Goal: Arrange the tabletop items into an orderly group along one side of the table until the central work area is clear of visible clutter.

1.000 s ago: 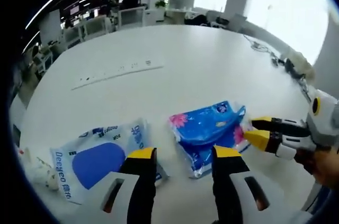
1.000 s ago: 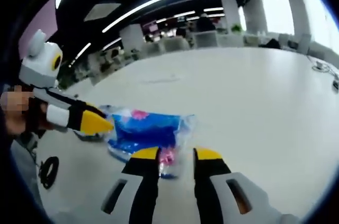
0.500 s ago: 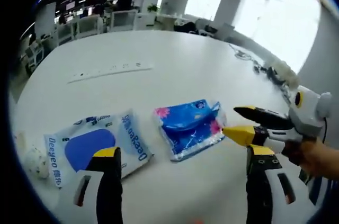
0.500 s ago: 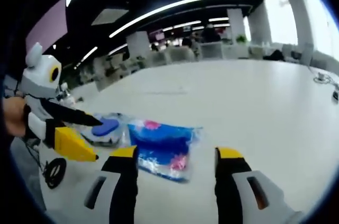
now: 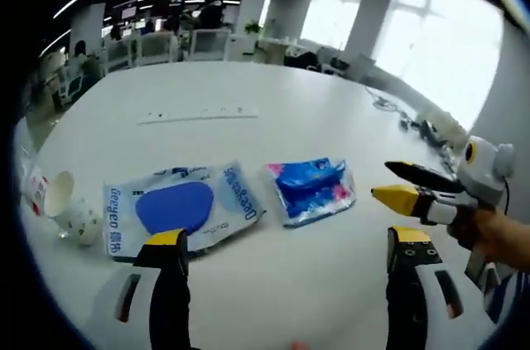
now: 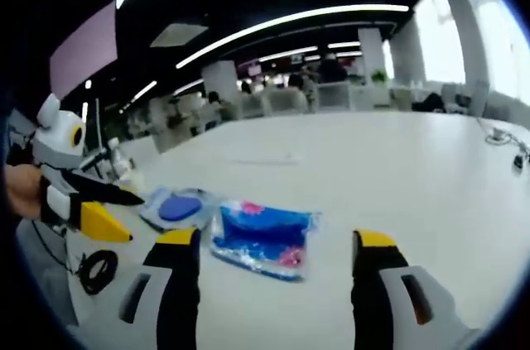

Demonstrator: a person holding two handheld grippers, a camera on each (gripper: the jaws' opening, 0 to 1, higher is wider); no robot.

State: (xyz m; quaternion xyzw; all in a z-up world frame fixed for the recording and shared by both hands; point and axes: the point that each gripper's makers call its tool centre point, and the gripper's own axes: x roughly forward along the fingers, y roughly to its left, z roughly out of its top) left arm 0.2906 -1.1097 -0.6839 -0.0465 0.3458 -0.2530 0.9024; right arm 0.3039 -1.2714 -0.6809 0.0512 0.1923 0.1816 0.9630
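Left hand-held gripper (image 5: 286, 242) held wide open, nothing gripped; right hand-held gripper (image 6: 277, 241) likewise; blue tissue pack (image 5: 312, 190) beside wet-wipes pack (image 5: 180, 208) on white counter (image 5: 273, 127).

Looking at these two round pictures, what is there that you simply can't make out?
- Small print on the white wipes pack: too small and warped in the left gripper view.
- White crumpled things at the table's edge: too small to identify, left gripper view.
- Far side of the blue tissue pack: hidden by the pack itself, right gripper view.
- Distant cables on the table: blurred and washed out by window glare, left gripper view.
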